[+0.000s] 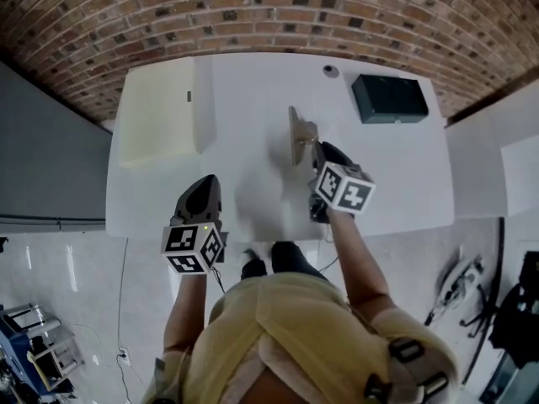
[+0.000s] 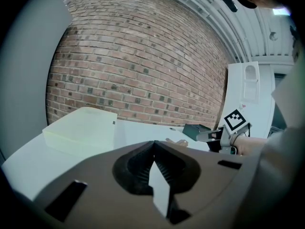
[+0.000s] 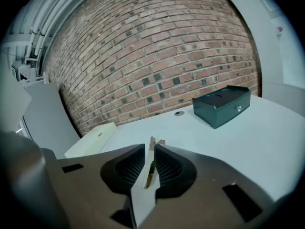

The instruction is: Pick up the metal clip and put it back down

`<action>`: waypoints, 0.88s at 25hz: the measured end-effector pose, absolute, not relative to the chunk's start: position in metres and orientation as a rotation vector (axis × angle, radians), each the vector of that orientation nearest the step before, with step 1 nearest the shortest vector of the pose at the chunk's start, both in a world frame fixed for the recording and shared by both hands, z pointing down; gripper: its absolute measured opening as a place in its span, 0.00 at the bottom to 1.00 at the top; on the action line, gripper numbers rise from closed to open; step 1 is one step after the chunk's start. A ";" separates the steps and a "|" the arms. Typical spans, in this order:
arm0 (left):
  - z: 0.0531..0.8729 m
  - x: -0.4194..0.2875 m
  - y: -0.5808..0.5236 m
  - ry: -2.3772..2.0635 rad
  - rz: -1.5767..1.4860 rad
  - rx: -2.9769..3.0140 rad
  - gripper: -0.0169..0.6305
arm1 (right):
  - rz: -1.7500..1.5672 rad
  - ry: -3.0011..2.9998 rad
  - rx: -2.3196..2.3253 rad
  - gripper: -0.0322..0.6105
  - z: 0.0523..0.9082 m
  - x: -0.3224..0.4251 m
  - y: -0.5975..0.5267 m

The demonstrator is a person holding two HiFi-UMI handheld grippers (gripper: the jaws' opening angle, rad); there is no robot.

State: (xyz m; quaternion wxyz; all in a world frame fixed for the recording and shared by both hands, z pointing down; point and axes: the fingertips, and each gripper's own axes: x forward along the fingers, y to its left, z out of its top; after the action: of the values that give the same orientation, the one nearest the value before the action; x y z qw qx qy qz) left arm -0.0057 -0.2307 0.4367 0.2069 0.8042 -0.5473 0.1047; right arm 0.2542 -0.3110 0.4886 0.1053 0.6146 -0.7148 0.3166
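The metal clip (image 1: 300, 136) is a thin brass-coloured piece standing on edge over the middle of the white table (image 1: 404, 183). My right gripper (image 1: 313, 150) is shut on its near end. In the right gripper view the clip (image 3: 151, 162) sits pinched between the two ribbed pads, and its tip pokes out past the jaws. My left gripper (image 1: 205, 183) hovers over the table's front left part, apart from the clip. Its jaws (image 2: 153, 146) meet at the tips with nothing between them. From the left gripper view the clip (image 2: 180, 142) shows small beside the right gripper (image 2: 215, 137).
A dark green box (image 1: 389, 98) lies at the table's back right. A flat cream box (image 1: 160, 120) lies at the back left. A small round grey cap (image 1: 330, 71) sits near the far edge. A brick wall stands behind the table.
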 end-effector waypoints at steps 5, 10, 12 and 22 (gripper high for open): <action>0.435 -0.003 -0.229 -1.515 0.291 2.251 0.03 | 0.907 -2.137 1.791 0.10 0.479 0.248 -0.297; 0.435 -0.002 -0.226 -1.499 0.296 2.264 0.03 | 0.875 -2.176 1.774 0.07 0.465 0.237 -0.284; 0.435 -0.002 -0.225 -1.496 0.295 2.267 0.03 | 0.859 -2.186 1.769 0.06 0.458 0.233 -0.279; 0.433 -0.007 -0.219 -1.507 0.283 2.264 0.03 | 0.828 -2.272 1.713 0.06 0.445 0.216 -0.260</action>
State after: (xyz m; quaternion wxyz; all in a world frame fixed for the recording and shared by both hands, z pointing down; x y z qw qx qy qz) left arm -0.0074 -0.2187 0.4333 0.2021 0.8109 -0.5398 0.1013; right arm 0.2161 -0.2601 0.4446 0.0888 0.5758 -0.7636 0.2784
